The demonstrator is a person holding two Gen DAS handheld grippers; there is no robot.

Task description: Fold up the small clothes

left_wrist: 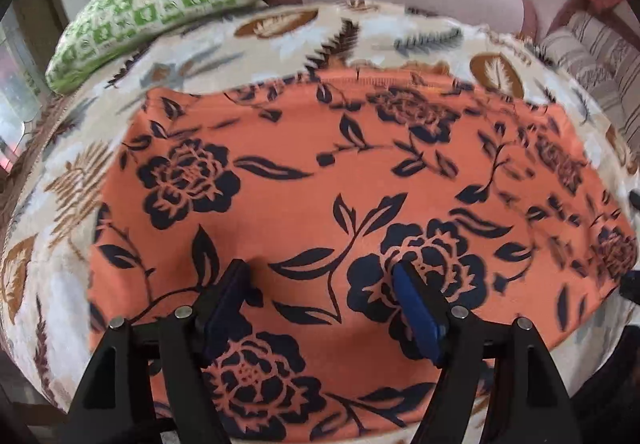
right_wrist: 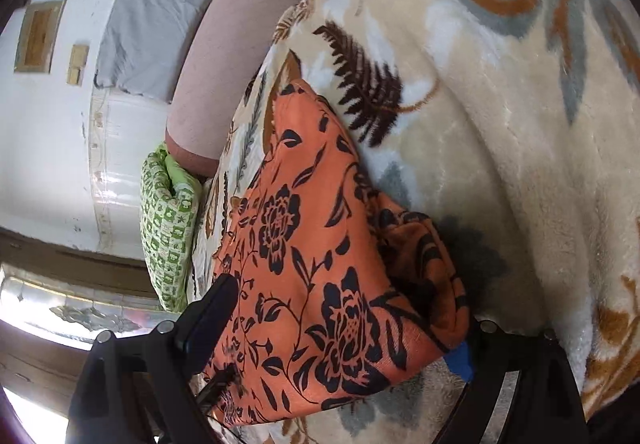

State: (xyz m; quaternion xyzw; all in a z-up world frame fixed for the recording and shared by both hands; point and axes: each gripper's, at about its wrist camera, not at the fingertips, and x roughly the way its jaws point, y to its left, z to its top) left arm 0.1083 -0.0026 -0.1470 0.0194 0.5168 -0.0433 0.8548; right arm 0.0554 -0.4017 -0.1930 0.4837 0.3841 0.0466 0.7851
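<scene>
Orange floral garment (left_wrist: 320,184) on blanket (left_wrist: 260,44): soft, light, floppy; we'd grab the hemmed edge. Left claw (left_wrist: 320,276) apart above it; right claw (right_wrist: 344,328) apart around a corner.

An orange garment (left_wrist: 320,180) printed with dark navy roses and leaves lies spread across the bed, fairly flat, while its edge nearest the right side bunches up (right_wrist: 320,264) in folds.

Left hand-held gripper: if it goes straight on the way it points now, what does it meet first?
Probably the orange cloth. The left hand-held gripper is open and the cloth fills the space ahead of its fingertips. Beyond the cloth's far edge lies the blanket. How far above the cloth it hovers is unclear.
</scene>
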